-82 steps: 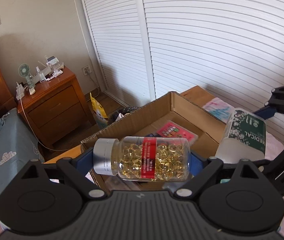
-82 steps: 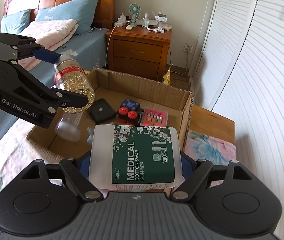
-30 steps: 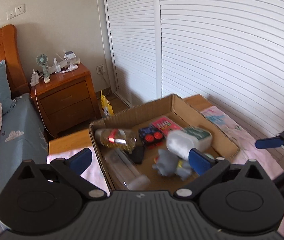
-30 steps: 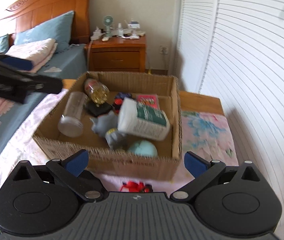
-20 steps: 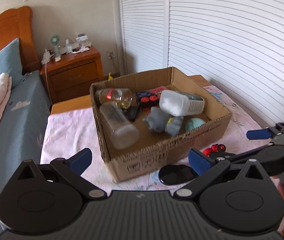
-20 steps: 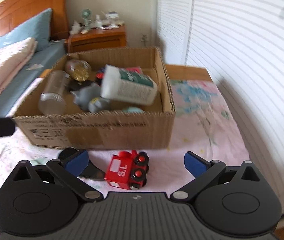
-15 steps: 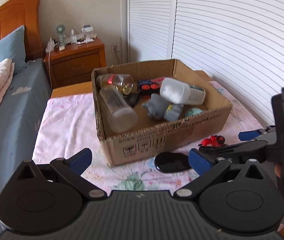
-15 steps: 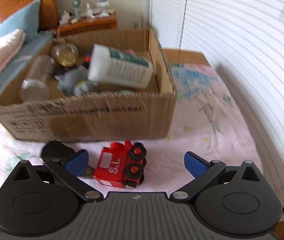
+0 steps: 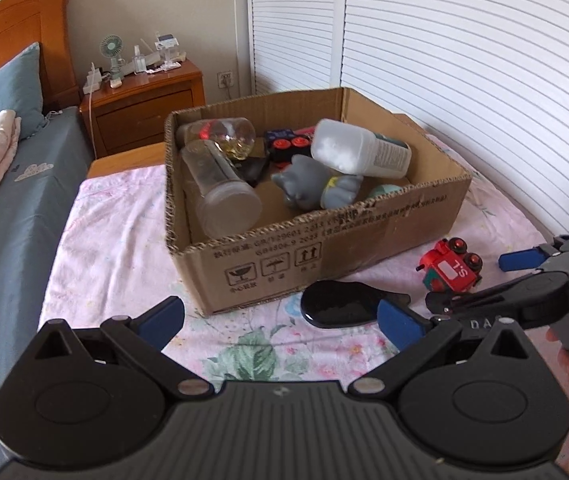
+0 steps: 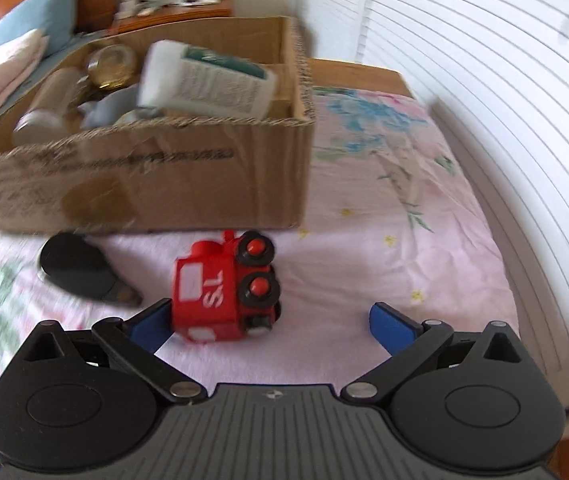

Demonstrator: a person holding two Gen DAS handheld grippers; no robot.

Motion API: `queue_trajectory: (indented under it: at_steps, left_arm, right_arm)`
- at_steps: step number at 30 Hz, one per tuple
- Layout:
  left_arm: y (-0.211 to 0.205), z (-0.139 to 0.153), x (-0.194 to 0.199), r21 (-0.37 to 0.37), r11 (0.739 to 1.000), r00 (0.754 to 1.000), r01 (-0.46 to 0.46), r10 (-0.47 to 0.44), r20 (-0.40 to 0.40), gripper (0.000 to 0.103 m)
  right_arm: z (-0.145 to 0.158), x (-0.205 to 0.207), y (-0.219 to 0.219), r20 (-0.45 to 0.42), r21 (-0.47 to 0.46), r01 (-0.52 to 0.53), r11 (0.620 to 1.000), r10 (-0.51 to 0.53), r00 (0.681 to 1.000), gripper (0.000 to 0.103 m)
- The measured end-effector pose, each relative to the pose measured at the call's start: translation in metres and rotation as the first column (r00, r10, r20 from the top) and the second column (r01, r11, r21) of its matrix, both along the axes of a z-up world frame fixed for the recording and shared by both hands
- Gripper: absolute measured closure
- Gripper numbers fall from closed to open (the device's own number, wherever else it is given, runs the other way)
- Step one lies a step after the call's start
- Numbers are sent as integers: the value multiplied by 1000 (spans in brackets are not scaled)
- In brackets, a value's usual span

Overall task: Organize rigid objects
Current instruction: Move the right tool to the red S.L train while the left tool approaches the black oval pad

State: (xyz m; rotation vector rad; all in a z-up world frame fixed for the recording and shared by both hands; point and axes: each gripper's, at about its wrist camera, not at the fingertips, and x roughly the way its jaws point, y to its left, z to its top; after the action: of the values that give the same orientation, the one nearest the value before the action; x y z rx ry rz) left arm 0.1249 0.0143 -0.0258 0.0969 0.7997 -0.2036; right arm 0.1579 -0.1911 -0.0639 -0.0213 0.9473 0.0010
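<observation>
Red train: marked "S.L"
Cotton-swab tub: label unreadable, blurred
Left gripper: wide apart, empty
Right gripper: wide apart, empty

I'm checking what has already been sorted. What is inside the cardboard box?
Inside the cardboard box: capsule bottle, clear jar, cotton swab container, grey figurine, a red-buttoned toy, a teal ball. Anything under them is hidden.

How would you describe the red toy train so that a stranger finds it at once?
Find the cardboard box on the pink floral sheet. The red toy train, lying on its side, is just outside the box's front wall. Beside it lies a flat black object; only the train is red with black wheels.
</observation>
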Motion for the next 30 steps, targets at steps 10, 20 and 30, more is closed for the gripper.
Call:
queue_trajectory:
  at_steps: [10, 20, 30]
  left_arm:
    - [-24, -23, 13, -14, 1000, 998, 28, -28, -53, 1]
    - [-47, -40, 29, -45, 997, 995, 60, -64, -81, 1]
    - [-52, -53, 36, -37, 998, 996, 51, -54, -69, 14]
  right_arm:
    - [-1, -11, -7, 50, -1, -82, 997, 82, 995, 0]
    - [-3, -25, -14, 110, -2, -163, 987, 163, 981, 0]
    - [-5, -26, -18, 127, -1, -187, 982, 186, 974, 0]
